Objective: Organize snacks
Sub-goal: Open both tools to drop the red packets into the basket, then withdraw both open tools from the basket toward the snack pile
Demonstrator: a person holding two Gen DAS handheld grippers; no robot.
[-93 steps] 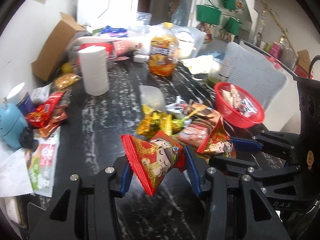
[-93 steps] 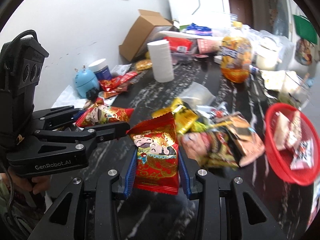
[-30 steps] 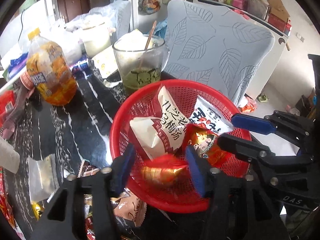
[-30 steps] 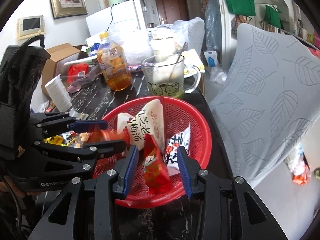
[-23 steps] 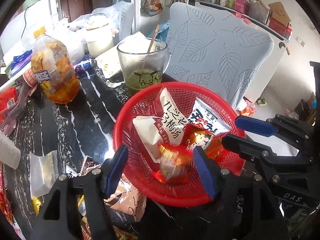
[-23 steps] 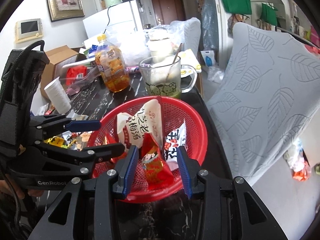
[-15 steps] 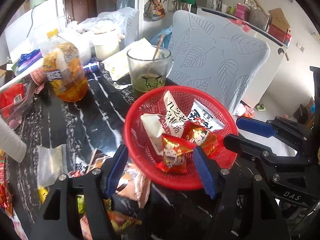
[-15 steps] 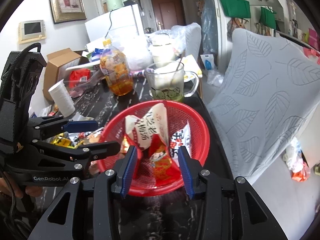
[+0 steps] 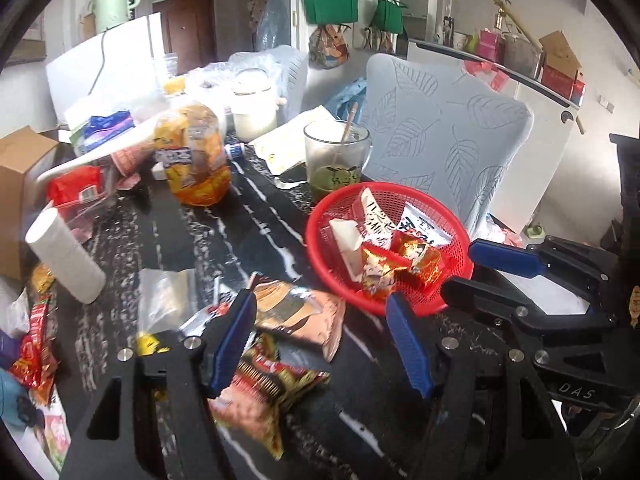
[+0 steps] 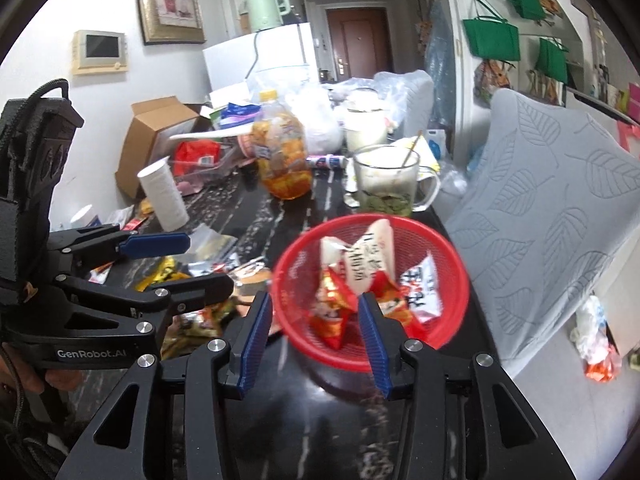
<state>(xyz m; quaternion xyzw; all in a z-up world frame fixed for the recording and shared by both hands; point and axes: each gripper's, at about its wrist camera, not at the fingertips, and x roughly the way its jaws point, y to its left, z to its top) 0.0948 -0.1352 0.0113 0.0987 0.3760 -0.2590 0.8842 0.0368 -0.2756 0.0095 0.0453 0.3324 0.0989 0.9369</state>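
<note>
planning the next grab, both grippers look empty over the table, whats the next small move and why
Probably swing the open left gripper down onto the orange packet lying between its fingers. Both red packets already sit in the red basket, and loose snacks remain on the table.

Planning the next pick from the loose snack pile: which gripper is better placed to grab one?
Left, probably. The left gripper is open right over the loose snack packets; the right gripper, also empty, faces the red basket.
</note>
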